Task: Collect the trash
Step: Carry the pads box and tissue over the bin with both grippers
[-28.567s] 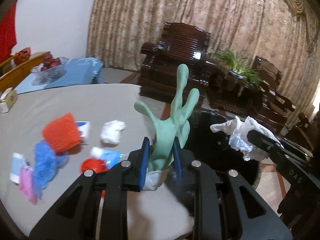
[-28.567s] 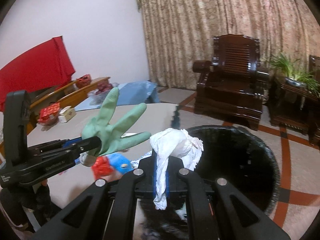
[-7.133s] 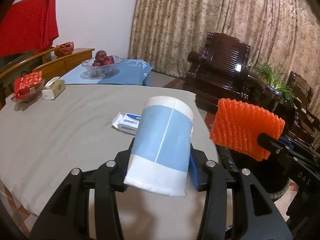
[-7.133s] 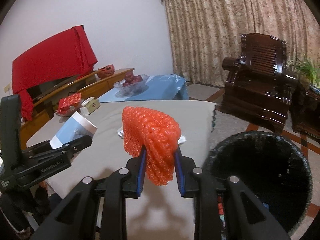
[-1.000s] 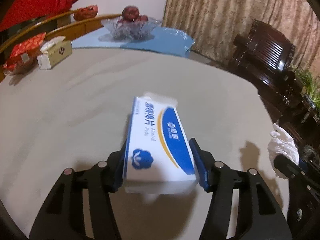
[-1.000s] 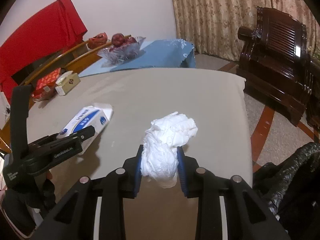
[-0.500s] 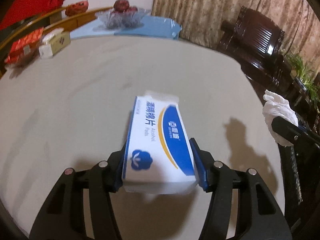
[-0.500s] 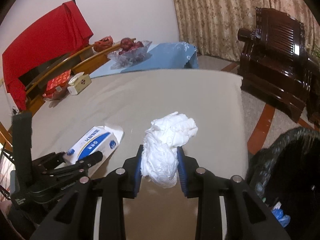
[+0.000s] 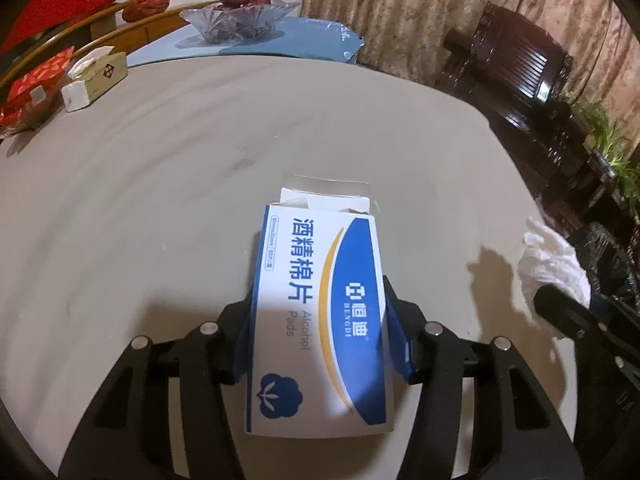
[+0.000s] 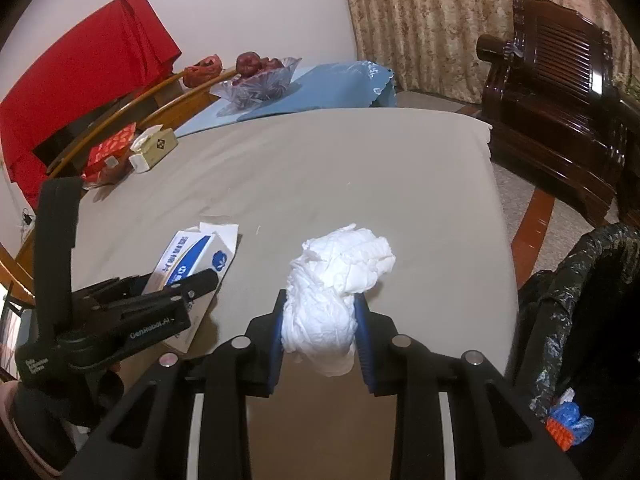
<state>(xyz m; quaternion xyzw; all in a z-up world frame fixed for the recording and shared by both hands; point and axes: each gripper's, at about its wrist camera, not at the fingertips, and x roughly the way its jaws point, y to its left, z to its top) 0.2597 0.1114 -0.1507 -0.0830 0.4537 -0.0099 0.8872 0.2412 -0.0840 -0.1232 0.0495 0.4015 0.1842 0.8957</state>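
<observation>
Dim, warm indoor light from overhead throws soft shadows onto the grey desk (image 9: 168, 184) toward 6 o'clock. Strong fisheye bending curves the desk edge, and black vignette fills every corner. The curtain (image 9: 420, 12) at 12 o'clock looks grainy, slightly soft; foreground print stays sharp.

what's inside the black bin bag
In the bin bag, a blue scrap and an orange piece show near its bottom edge. The rest of the inside is dark or cut off by the frame.
</observation>
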